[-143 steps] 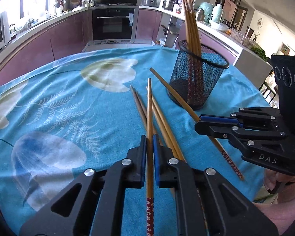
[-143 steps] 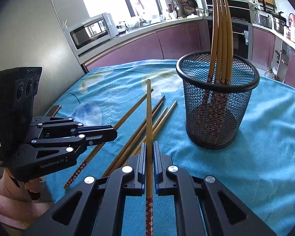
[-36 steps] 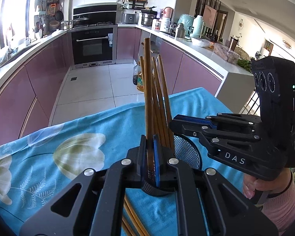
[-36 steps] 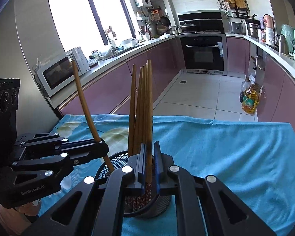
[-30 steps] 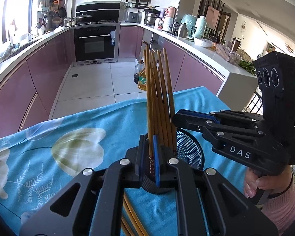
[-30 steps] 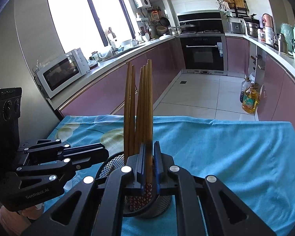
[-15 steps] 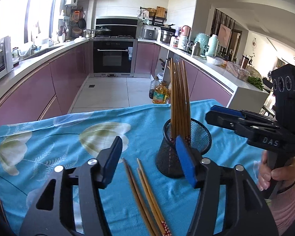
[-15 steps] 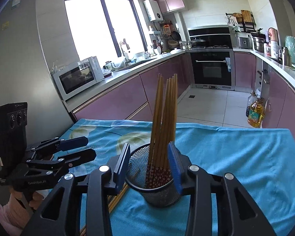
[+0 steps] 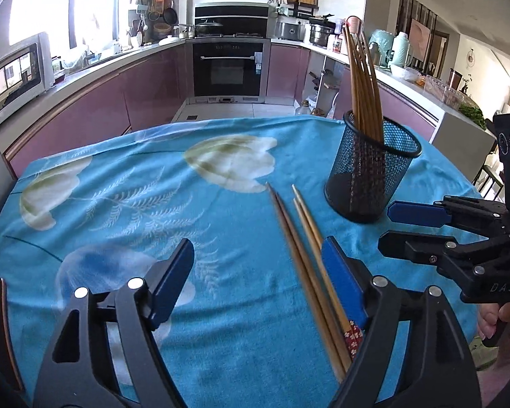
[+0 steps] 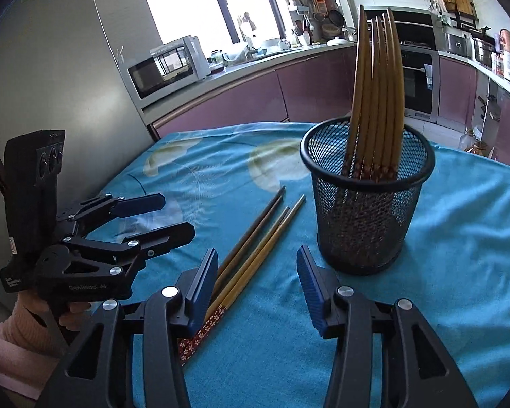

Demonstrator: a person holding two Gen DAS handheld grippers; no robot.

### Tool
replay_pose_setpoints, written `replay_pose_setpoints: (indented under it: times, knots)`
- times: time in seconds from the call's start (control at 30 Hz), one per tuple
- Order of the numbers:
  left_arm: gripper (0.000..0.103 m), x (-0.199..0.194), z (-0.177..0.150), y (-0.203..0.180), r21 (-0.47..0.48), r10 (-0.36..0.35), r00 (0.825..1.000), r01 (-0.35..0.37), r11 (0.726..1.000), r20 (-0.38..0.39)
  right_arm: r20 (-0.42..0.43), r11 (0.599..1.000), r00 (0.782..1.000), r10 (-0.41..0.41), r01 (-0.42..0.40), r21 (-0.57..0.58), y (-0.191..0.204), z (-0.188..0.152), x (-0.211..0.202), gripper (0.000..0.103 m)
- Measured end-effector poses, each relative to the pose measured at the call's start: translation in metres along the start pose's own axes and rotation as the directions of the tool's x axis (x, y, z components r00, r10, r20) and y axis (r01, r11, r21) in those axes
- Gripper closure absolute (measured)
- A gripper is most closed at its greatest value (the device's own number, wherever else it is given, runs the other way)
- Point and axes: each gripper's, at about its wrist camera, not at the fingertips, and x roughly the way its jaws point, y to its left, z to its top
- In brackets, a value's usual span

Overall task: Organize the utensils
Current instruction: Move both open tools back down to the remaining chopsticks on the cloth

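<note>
A black mesh holder [image 9: 370,166] [image 10: 366,200] stands upright on the blue cloth with several wooden chopsticks [image 10: 377,95] standing in it. Several more chopsticks [image 9: 306,258] [image 10: 255,244] lie flat on the cloth beside the holder, red patterned ends toward me. My left gripper [image 9: 256,272] is open and empty, low over the cloth, its right finger beside the lying chopsticks; it also shows in the right wrist view [image 10: 159,214]. My right gripper [image 10: 256,275] is open and empty, near the lying chopsticks and in front of the holder; it also shows in the left wrist view [image 9: 391,224].
The table carries a blue floral cloth [image 9: 136,197]. Behind it run purple kitchen cabinets, an oven [image 9: 229,68] and a microwave [image 10: 166,68]. A grey fridge wall [image 10: 68,85] rises left of the table.
Both grippers, which each let go of a chopstick in the holder, have drawn back and down to the cloth near the lying chopsticks. Both stay open.
</note>
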Motion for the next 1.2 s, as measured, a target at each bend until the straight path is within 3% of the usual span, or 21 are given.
replay_pose_setpoints:
  times: [0.47, 1.2]
  knots:
    - [0.030, 0.014, -0.027, 0.005, -0.005, -0.004, 0.996, 0.003, 1.000, -0.089, -0.078, 0.999, 0.996, -0.037, 0.036, -0.018, 0.015, -0.018, 0.023, 0.057]
    - [0.031, 0.016, -0.031, 0.000, -0.001, -0.045, 0.994, 0.045, 0.999, -0.101, -0.119, 0.993, 0.987, -0.105, 0.098, -0.066, 0.020, -0.025, 0.033, 0.060]
